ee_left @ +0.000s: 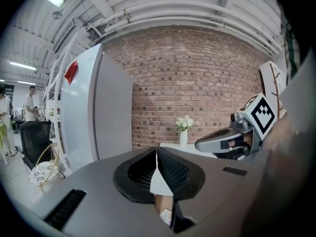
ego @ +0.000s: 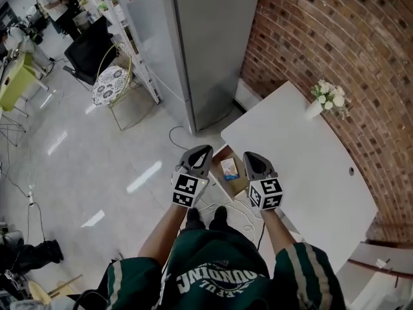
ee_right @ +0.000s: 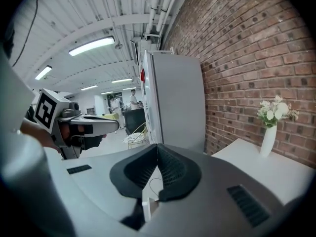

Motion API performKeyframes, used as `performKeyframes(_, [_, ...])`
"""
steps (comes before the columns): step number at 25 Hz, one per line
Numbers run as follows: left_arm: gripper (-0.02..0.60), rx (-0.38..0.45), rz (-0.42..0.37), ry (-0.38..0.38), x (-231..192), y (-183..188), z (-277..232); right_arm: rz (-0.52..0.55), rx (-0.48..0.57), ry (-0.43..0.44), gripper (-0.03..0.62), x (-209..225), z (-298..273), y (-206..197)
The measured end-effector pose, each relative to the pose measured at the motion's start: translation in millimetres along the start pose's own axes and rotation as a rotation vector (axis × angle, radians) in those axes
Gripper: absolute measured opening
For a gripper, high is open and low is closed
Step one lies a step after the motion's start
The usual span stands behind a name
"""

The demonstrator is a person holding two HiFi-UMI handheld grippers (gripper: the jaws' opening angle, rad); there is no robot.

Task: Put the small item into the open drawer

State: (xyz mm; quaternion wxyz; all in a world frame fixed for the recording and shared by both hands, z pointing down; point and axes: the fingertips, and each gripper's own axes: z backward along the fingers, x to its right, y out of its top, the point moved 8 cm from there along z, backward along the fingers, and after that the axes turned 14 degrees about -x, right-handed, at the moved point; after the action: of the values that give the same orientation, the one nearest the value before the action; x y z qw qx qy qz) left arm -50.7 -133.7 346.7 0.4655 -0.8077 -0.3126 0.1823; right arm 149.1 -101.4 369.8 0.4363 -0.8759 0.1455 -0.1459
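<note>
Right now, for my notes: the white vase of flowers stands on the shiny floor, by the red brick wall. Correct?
No. The white vase of flowers stands on the white tabletop, by the red brick wall; the head view shows it.

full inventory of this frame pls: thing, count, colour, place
table: one, white, against the brick wall
vase of flowers: one, white, far end of the table
drawer: one, brown inside, open at the table's near edge
small item: one, white and blue, appears to lie in the drawer
tall cabinet: one, grey, left of the table
wire chair: one, gold frame, patterned seat, left of the cabinet
office chair: one, black, behind the wire chair
shoes: two, black, on the floor
left gripper: one, grey, jaws shut, empty, above the drawer
right gripper: one, grey, jaws shut, empty, beside the left
</note>
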Motion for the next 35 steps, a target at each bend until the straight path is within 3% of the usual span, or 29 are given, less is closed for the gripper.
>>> performKeyframes(10, [0.021,0.057,-0.043,0.022,5,27,12,0.022,0.068,-0.007,0.025,6,16,23])
performKeyframes(35, [0.021,0.037,-0.027,0.032,6,19,10,0.018,0.046,0.019,0.025,4,14,17])
